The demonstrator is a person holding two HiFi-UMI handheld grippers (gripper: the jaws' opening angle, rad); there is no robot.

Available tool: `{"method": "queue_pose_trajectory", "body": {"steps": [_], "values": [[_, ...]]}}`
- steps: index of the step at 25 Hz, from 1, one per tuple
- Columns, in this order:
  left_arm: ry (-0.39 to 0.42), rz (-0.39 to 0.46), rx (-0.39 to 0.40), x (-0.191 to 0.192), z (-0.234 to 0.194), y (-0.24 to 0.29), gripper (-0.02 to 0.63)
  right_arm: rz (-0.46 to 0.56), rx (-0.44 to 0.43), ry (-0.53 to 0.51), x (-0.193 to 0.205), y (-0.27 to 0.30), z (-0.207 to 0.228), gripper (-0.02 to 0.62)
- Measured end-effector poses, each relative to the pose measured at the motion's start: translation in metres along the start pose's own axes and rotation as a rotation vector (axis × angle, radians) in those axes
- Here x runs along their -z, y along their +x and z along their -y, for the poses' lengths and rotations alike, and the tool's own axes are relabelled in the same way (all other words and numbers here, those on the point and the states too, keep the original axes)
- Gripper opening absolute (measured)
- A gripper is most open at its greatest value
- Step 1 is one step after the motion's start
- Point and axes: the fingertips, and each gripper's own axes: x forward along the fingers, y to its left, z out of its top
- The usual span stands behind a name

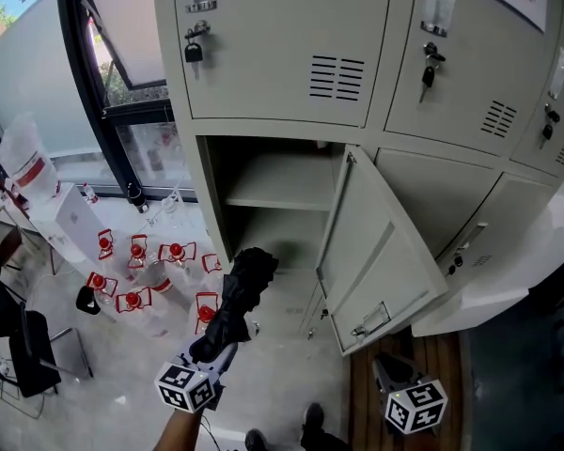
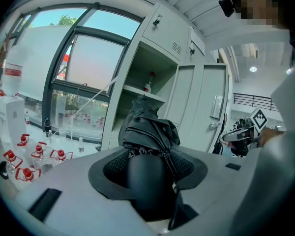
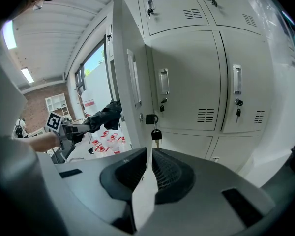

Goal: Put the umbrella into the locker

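Note:
A folded black umbrella [image 1: 240, 289] sticks up out of my left gripper [image 1: 218, 344], which is shut on its handle end. In the left gripper view the umbrella [image 2: 150, 129] fills the space between the jaws of the left gripper [image 2: 147, 168] and points at the open locker compartment [image 2: 146, 80], still short of it. The open compartment [image 1: 268, 172] has a shelf [image 1: 282, 194] across its middle. Its door [image 1: 376, 252] swings out to the right. My right gripper [image 3: 147, 163] is shut on the edge of that door [image 3: 130, 77]; in the head view the right gripper [image 1: 387, 365] sits just below the door.
Several red-capped water bottles [image 1: 136, 275] stand on the floor by the window at the left. A black chair [image 1: 19, 346] is at the far left. A bottle [image 2: 150, 82] stands on the locker shelf. A key [image 3: 156, 133] hangs from the door lock. Shut lockers [image 1: 451, 54] surround the open one.

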Motion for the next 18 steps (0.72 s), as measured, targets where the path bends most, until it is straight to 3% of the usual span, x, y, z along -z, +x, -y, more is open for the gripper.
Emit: {"method": "queue_pose_trajectory", "body": {"steps": [18], "values": [[-0.097,-0.034,-0.037,0.012,-0.044,0.038,0.224,-0.045,0.001,0.004,0.004,0.028,0.003,0.046]]}}
